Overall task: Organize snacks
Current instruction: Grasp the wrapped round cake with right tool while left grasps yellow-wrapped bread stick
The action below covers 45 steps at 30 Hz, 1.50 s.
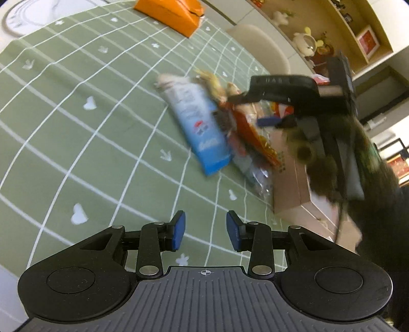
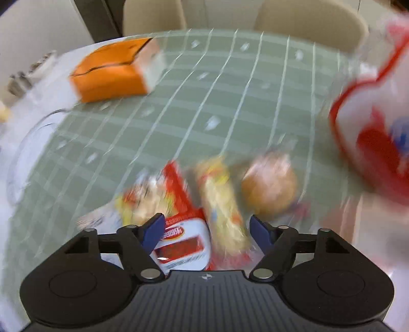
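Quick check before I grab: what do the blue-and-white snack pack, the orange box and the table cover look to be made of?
Blue-and-white snack pack: thin plastic film, probably, judging by its crimped end; blur hides the finish.
Orange box: likely matte cardboard, with flat faces and sharp folded edges.
Table cover: green checked sheet, matte; cloth or vinyl, cannot tell.

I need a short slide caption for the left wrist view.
Open left gripper hovers over green checked tablecloth; right gripper reaches into the snack packets.
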Tool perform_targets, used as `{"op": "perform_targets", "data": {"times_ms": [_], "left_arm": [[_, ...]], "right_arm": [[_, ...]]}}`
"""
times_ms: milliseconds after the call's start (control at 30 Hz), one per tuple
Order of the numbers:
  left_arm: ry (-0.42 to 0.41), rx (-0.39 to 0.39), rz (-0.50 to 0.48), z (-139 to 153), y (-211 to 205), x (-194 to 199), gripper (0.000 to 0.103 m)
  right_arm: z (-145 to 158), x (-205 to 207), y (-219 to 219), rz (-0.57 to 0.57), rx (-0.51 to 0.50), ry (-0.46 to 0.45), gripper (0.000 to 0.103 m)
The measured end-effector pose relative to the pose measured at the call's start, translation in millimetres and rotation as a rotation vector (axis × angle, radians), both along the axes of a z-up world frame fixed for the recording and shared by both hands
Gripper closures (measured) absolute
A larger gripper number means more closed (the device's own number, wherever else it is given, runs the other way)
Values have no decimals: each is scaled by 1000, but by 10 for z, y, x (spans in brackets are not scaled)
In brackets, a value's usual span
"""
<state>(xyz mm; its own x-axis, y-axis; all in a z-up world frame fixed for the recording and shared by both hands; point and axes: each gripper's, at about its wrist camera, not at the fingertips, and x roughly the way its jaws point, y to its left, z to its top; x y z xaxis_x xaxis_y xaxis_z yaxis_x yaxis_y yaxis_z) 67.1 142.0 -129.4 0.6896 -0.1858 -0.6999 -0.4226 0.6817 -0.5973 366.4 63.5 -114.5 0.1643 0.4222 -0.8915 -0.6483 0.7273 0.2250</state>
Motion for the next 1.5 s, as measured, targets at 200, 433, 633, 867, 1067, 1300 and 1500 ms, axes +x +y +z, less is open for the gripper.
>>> {"op": "perform_targets", "data": {"times_ms": [200,433,633,867,1067,1300,1500], "left_arm": [[-6,22,12,87,36,75,63],[6,42,66,145,139,-45,63],[10,66,70,219,229,-245,63],[32,70,51,185,300,-447,63],[29,51,0,147,273,-301,63],[35,159,-118,263,47,5,63],[-18,294,-163,498,82,442,63]], "right_arm": [[-66,-593,-214,36,92,130,52],[215,-735,-281,51,125,68,58],[252,-165,9,-36,-59,-269,52],[-123,626,343,-61,-158,-148,33],[-82,353,358,27,-156,-138,49],[196,-363,-47,103,-24,-57,50],[593,-882,-708,83,120,-10,50]]}}
